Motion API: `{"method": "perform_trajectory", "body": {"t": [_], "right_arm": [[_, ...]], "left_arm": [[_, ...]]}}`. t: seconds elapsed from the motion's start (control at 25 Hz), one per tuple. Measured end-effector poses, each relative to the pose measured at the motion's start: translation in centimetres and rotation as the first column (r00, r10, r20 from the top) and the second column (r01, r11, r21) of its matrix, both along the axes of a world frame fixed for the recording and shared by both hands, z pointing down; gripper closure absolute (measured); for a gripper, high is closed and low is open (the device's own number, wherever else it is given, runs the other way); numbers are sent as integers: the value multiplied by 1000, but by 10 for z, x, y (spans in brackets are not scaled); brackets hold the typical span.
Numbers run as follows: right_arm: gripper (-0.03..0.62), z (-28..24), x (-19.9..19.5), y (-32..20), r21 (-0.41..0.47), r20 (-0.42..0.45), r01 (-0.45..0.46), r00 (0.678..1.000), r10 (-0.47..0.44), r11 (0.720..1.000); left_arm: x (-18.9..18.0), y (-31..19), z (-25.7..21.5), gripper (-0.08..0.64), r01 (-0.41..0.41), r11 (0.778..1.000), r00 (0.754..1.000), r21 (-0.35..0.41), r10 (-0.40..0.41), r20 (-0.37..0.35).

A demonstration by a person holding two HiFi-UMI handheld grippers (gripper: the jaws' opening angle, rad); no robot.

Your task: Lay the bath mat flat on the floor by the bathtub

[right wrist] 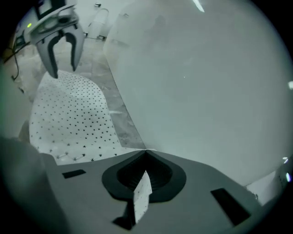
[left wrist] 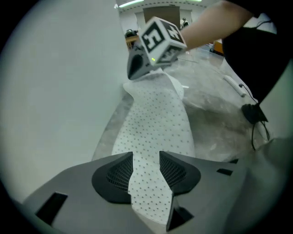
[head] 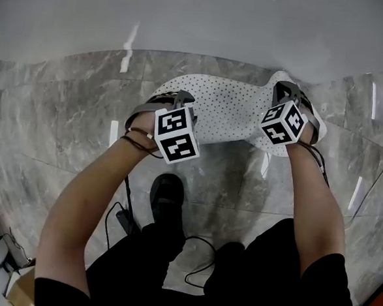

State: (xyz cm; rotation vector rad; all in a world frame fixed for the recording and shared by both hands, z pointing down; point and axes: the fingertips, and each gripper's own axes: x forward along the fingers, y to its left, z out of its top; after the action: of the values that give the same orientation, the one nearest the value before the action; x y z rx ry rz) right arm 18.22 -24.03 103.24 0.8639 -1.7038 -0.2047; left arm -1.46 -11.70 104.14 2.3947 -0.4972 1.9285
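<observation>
Bath mat spread betw. both grippers, alongside bathtub.

Head view: bath mat (head: 230, 112) is seen just beside bathtub (head: 201, 19), long axis parallel to tub wall. Left gripper (head: 176, 97) is at one end, right gripper (head: 284, 90) at the other, R end nearer the tub. Left gripper view: jaws are held apart, mat lying loose in the gap, not pinched. Right gripper view: jaws are closed on a mat corner. Lowering judged next, R end to be set down clear of tub wall.
</observation>
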Motion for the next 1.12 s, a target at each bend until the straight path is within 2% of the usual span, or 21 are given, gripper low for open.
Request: {"method": "perform_trajectory", "body": {"t": [0.08,0.12,0.2,0.24,0.32,0.44,0.52,0.6,0.68,0.72,0.8,0.84,0.88,0.92,0.96,1.04,1.08,1.12], "right_arm": [[577,12,-1,2,-51,11,-19,1000,19,999],[577,18,-1,4,-70,8,-16,1000,16,997],[571,24,1,7,-86,3,-12,1000,12,996],[555,24,5,6,-83,7,-18,1000,18,996],[497,20,20,1,-76,28,-60,998,62,995],[434,17,65,-2,-99,99,-221,968,231,970],[419,21,104,3,-133,147,-342,921,360,930],[413,29,147,14,-166,148,-424,882,448,890],[388,36,185,30,-203,139,-484,847,514,851],[356,38,200,38,-229,151,-514,820,552,826],[322,36,223,50,-290,218,-581,734,643,761],[298,34,231,54,-321,263,-607,680,684,727],[282,32,236,57,-349,306,-622,631,713,700],[281,31,240,59,-374,344,-627,590,730,683],[281,29,243,62,-394,378,-625,558,738,674],[281,22,252,68,-412,435,-623,506,745,665],[281,17,257,71,-412,458,-625,487,743,663],[281,12,261,73,-404,475,-623,483,736,670]], "left_arm": [[-17,18,18,347,-28,999,997,-34,31,76],[-30,22,27,338,-13,999,994,-47,18,106],[-58,22,40,332,92,993,988,-76,-81,130],[-72,19,44,330,169,981,979,-92,-156,129],[-101,12,52,327,324,939,943,-119,-311,118],[-133,10,66,318,486,857,874,-170,-473,114],[-145,11,75,318,544,814,839,-201,-531,119],[-149,12,83,318,577,784,816,-230,-564,125],[-147,14,91,318,585,771,810,-254,-573,127],[-145,12,93,318,580,774,813,-254,-571,116],[-143,-1,94,319,567,789,820,-235,-568,73],[-144,-2,95,319,574,781,815,-247,-575,76],[-146,3,96,319,588,760,804,-277,-584,106],[-148,9,97,320,599,741,797,-303,-586,145],[-149,13,98,322,602,733,797,-316,-577,180],[-147,13,99,336,589,742,808,-320,-548,218],[-145,12,98,341,573,757,820,-315,-530,218],[-143,10,97,339,552,777,834,-303,-511,208]]}}
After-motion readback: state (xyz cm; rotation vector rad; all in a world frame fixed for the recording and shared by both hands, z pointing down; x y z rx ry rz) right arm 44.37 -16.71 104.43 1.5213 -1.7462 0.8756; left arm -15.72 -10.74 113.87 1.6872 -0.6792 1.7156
